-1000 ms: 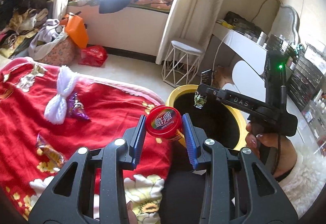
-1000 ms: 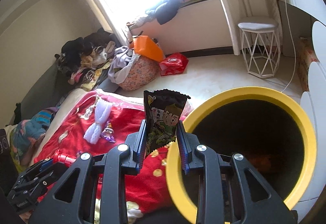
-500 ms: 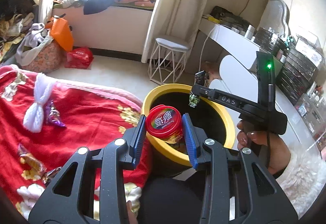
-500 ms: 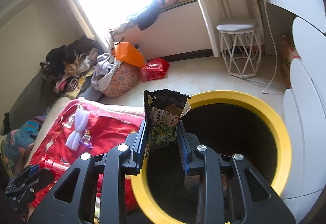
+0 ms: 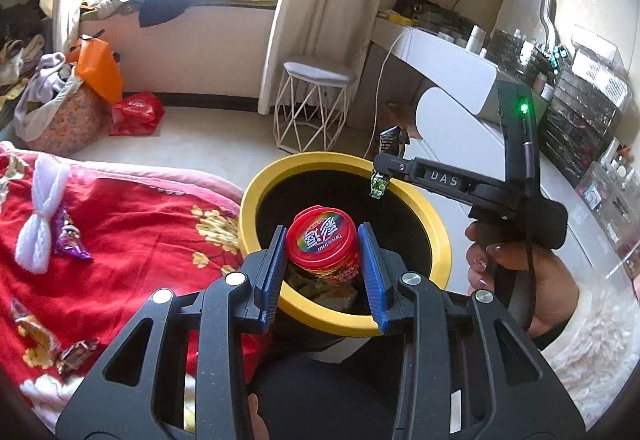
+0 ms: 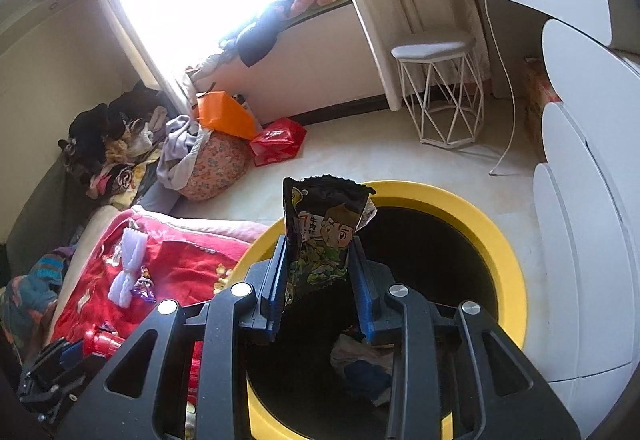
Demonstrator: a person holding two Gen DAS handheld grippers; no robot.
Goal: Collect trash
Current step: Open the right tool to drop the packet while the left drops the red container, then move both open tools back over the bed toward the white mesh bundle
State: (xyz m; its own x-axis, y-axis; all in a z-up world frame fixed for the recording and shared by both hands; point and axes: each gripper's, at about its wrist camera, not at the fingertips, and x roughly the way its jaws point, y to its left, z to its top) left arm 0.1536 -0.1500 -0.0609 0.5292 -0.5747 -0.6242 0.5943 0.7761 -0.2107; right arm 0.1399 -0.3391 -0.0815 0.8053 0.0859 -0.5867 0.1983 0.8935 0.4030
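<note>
My left gripper is shut on a red-lidded jar and holds it over the near part of the yellow-rimmed black bin. My right gripper is shut on a dark snack packet with a cartoon face, upright over the bin. In the left wrist view the right gripper reaches in from the right above the bin's far rim with the packet. Wrappers lie at the bin's bottom.
A red floral blanket lies left of the bin with small wrappers and a white yarn bow on it. A white wire stool, a white dresser and bags by the window stand behind.
Both grippers have moved right from over the blanket to over the bin's opening, each still holding its item.
</note>
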